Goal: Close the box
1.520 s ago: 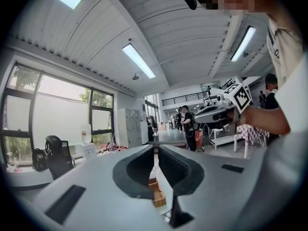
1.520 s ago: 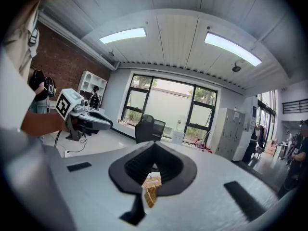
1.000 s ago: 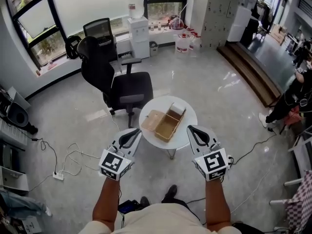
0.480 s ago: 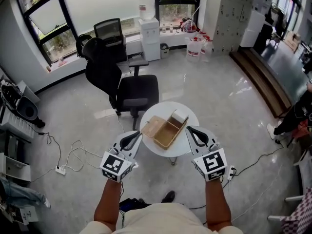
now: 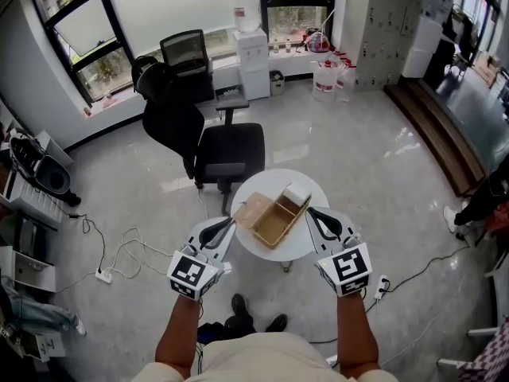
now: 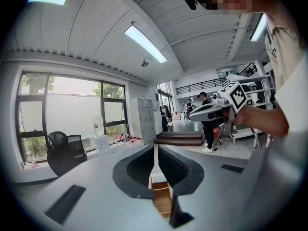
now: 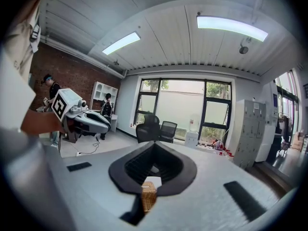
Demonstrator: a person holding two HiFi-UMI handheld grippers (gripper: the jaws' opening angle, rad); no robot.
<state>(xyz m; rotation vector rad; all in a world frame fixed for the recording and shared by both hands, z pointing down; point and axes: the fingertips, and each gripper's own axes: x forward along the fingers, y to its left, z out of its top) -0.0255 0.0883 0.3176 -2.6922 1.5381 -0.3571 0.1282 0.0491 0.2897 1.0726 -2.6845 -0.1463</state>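
An open tan cardboard box (image 5: pixel 276 219) lies on a small round white table (image 5: pixel 266 181), its lid (image 5: pixel 252 210) folded out flat to the left. My left gripper (image 5: pixel 227 223) hovers at the table's near left edge, shut and empty. My right gripper (image 5: pixel 312 212) hovers at the near right edge, close to the box's right corner, also shut with nothing in it. In the left gripper view the box (image 6: pixel 161 196) shows below the closed jaws (image 6: pixel 155 150), and the right gripper (image 6: pixel 211 110) is held out at the right. The right gripper view shows the box (image 7: pixel 148 194) under its jaws (image 7: pixel 154 144).
A black office chair (image 5: pixel 211 146) stands right behind the table, with a second chair (image 5: pixel 183 54) and a water dispenser (image 5: pixel 250 50) by the windows. Cables and a power strip (image 5: pixel 103 275) lie on the floor at left. A person (image 5: pixel 485 205) is at the right edge.
The table and box have drawn slightly nearer to me and to both grippers. Both grippers stay shut and keep their spacing.
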